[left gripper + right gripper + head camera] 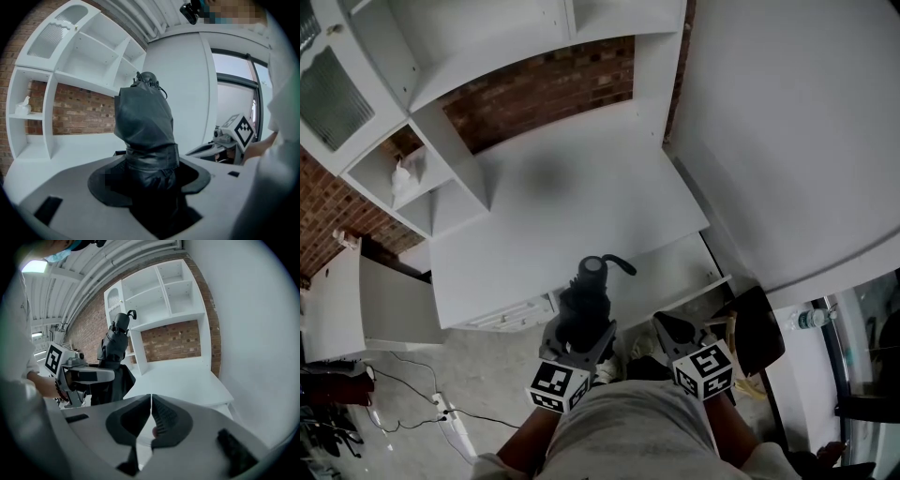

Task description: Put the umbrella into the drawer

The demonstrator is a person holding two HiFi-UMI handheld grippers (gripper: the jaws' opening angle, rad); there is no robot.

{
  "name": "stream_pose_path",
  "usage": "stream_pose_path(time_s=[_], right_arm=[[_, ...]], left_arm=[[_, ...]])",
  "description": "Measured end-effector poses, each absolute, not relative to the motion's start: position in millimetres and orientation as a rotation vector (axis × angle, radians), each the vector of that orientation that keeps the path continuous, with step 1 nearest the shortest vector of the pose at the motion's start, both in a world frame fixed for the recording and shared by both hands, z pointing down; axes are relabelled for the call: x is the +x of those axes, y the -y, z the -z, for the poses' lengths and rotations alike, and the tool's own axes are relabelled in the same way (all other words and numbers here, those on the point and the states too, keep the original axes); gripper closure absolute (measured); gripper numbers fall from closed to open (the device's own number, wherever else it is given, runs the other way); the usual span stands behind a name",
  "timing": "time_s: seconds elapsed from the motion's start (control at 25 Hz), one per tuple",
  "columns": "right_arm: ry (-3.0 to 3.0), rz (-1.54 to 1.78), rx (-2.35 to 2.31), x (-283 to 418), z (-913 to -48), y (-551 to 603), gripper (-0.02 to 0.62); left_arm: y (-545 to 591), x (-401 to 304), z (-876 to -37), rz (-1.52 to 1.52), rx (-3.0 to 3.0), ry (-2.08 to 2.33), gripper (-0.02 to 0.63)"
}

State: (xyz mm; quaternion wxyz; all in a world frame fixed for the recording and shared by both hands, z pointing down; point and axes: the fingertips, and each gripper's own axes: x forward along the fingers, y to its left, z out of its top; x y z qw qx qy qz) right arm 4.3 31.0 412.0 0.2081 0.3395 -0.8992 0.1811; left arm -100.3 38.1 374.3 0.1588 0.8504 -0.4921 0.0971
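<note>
Left gripper [150, 180]: clamped wide on folded black umbrella [144, 123], handle end uppermost, near desk [572, 206] edge | right gripper [151, 417]: jaws together, empty | umbrella base: hidden between jaws | drawer [680, 270]: open, partly masked by grippers

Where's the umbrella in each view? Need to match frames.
Head view: umbrella at lower centre, clamped in the left gripper.
Left gripper view: umbrella in the centre, standing up between the jaws.
Right gripper view: umbrella left of centre, upper half.
Shared landmark: the brick wall behind the white shelves, seen in all three views.
</note>
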Motion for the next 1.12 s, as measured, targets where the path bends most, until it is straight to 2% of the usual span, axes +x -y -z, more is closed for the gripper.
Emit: stream_pose_path(time_s=[1.12], right_arm=[[2.497, -0.552, 0.835, 17, -438, 41, 0.566]], left_arm=[[24, -82, -402, -0.514, 2.436, 1.408, 0.330]])
